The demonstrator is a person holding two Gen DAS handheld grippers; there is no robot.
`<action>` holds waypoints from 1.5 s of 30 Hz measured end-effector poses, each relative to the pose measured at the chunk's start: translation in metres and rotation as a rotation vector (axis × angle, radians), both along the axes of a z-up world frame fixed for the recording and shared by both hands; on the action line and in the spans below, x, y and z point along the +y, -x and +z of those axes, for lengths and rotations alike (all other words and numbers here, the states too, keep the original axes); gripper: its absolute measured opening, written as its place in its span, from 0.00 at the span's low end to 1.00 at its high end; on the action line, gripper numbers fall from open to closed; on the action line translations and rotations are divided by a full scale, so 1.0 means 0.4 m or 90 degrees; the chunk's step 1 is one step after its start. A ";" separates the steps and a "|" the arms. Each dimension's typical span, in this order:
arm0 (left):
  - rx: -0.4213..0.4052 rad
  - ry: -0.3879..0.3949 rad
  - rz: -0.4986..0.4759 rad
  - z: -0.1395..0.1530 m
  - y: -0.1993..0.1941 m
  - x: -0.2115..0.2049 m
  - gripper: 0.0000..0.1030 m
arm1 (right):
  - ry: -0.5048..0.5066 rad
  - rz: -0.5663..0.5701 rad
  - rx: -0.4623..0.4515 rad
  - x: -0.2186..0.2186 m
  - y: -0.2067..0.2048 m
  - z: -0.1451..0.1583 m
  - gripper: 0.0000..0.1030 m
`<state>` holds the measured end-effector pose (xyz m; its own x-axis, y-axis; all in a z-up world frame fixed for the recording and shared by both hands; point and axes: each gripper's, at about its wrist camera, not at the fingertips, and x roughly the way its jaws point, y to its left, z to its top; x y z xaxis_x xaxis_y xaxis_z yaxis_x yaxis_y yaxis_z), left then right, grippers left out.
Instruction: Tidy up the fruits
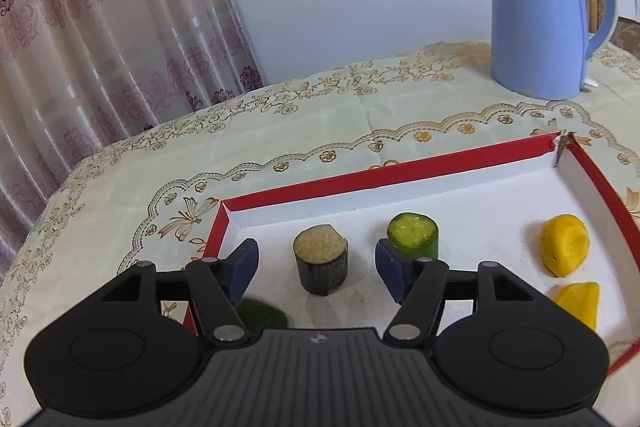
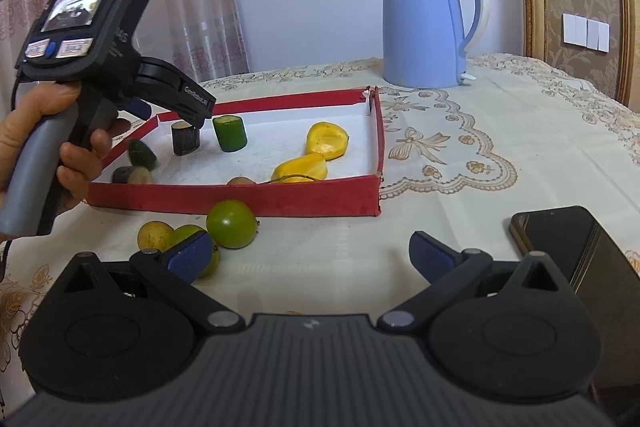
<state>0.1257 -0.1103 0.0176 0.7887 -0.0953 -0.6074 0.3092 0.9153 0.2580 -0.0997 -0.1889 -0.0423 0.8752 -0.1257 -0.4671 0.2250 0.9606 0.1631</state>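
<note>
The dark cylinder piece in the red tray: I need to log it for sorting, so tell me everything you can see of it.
The dark cylinder piece is a short stub with near-black, streaked skin and a pale yellow, grainy cut top with one notched edge. It stands upright on the white floor of the red tray, left of the green cut cylinder and apart from it. The left gripper has its jaws open on either side, not touching it.

Between the left gripper's (image 1: 316, 267) blue pads stands a dark-skinned, tan-topped stub (image 1: 320, 259). Beyond lie a red-rimmed white tray (image 1: 360, 175), a gold-flowered cream tablecloth (image 1: 320, 107) and a pale blue kettle (image 1: 540, 15).
</note>
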 end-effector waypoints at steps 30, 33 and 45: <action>-0.024 0.098 -0.006 0.005 0.265 0.193 0.72 | 0.018 0.005 -0.016 0.014 0.006 0.009 1.00; -0.018 0.099 0.005 -0.013 0.277 0.214 0.72 | -0.005 0.027 -0.032 0.020 0.011 0.018 1.00; 0.005 0.100 0.045 -0.054 0.270 0.268 0.72 | 0.024 0.136 0.003 0.118 -0.034 0.026 0.75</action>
